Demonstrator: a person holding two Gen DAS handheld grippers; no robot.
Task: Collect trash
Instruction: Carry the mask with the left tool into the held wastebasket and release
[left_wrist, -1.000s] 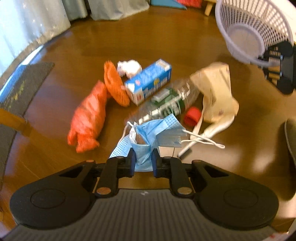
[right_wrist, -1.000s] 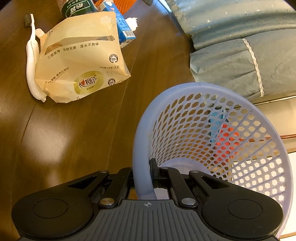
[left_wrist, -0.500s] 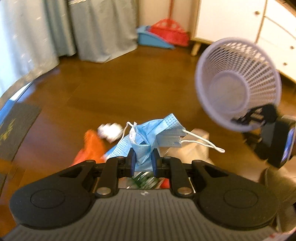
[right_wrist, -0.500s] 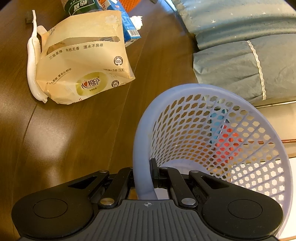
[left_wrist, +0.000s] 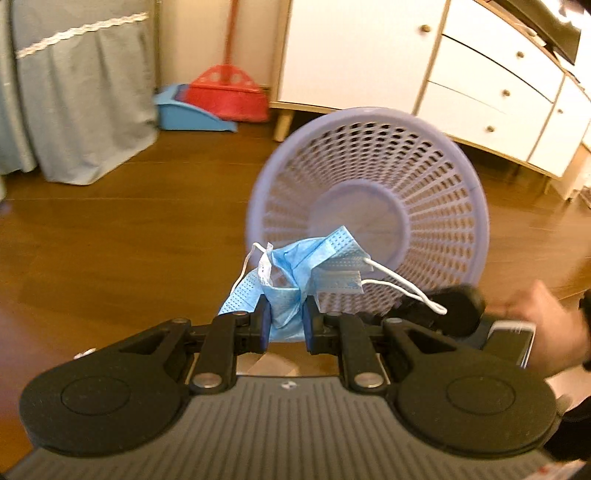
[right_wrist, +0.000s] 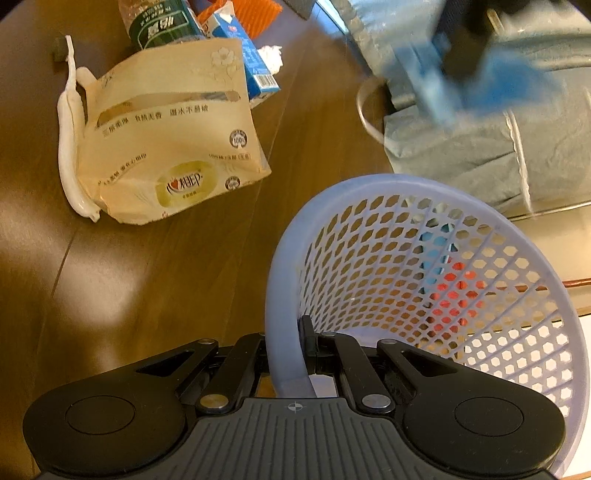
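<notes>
Left wrist: crumpled pleated mask (left_wrist: 295, 273), round perforated plastic basket (left_wrist: 436, 236) behind

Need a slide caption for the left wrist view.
Left gripper clamps a crumpled blue face mask before the tilted lavender basket, mouth facing it.

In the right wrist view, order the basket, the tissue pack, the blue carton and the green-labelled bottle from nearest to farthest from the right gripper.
1. Basket: its rim is clamped in the right gripper.
2. Tissue pack: on the floor, ahead and left.
3. Blue carton: just beyond the pack's far right corner.
4. Green-labelled bottle: at the top edge, behind the pack; only slightly past the carton.
</notes>
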